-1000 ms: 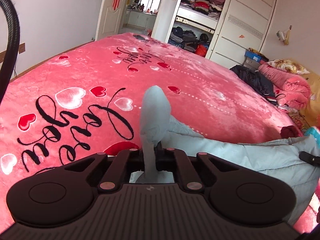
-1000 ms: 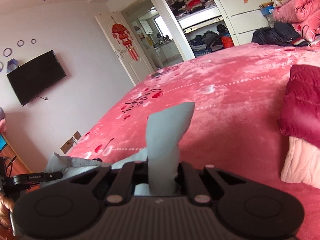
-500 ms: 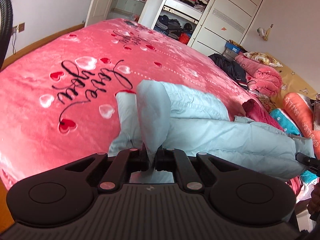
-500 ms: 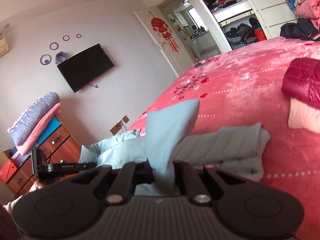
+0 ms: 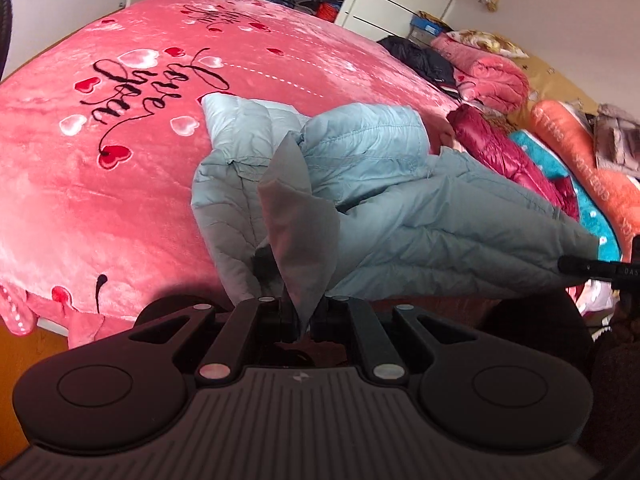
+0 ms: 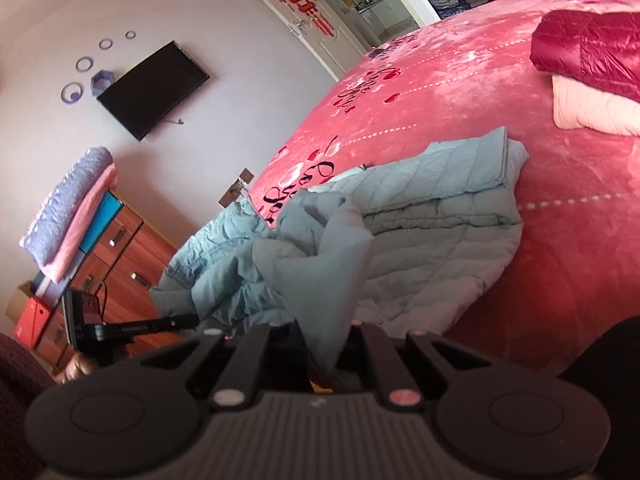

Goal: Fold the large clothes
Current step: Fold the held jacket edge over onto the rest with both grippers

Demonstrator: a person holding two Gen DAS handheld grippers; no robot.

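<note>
Currently the left gripper is clenching a thin flap of the pale blue padded coat, its jaws pinching the cloth so that the flap is standing up in front of the camera. That coat is lying bunched at the near edge of the pink heart-print blanket, one quilted part folded over flat on the far side, the rest sagging off the bed edge toward the person. Further right, a dark red jacket is resting on the blanket just beyond the coat. At the right end, the right gripper is likewise pinching a fold of the same coat, jaws tight on the fabric. From that side the wall television and a wooden dresser are showing behind the left gripper.
</note>
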